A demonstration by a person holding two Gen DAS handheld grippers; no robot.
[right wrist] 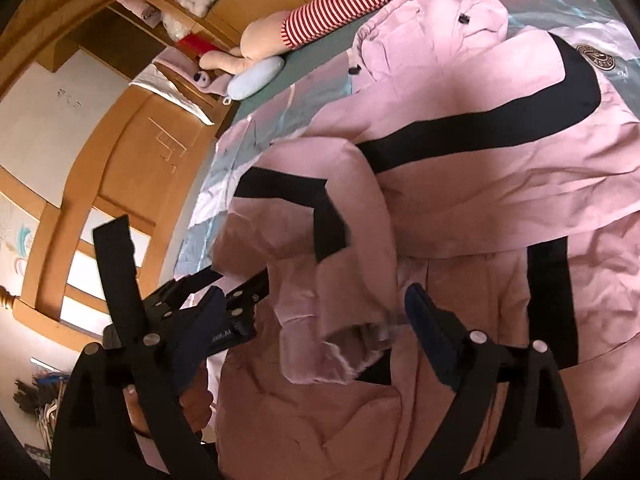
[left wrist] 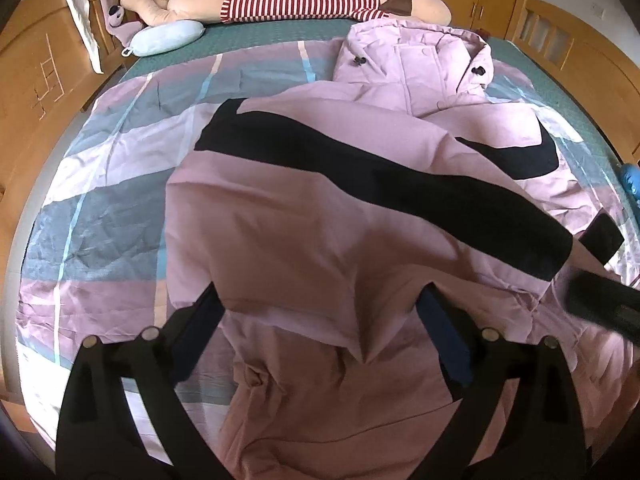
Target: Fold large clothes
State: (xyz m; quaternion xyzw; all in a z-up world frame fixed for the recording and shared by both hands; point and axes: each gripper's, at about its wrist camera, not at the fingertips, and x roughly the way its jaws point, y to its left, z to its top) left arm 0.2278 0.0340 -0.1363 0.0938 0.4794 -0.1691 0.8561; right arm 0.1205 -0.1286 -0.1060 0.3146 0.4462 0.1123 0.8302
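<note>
A large pink jacket [left wrist: 320,208] with black stripes lies on the bed, hood [left wrist: 416,56] toward the far side. One sleeve with a black band [left wrist: 400,176] is folded across the body. My left gripper [left wrist: 320,320] is open just above the jacket's lower body, its fingers wide apart with fabric between them. In the right wrist view the jacket [right wrist: 460,160] fills the frame. My right gripper [right wrist: 316,312] is open around a sleeve cuff [right wrist: 340,344]. The left gripper [right wrist: 224,304] shows at the left there, and the right gripper shows as a blurred black shape [left wrist: 600,304] in the left wrist view.
The bed has a pink, grey and white checked sheet [left wrist: 100,208]. A big plush toy in a red-striped shirt [left wrist: 300,0] and a light blue pillow [left wrist: 168,36] lie at the far edge. Wooden bed frame [left wrist: 32,80] and cupboards surround the bed.
</note>
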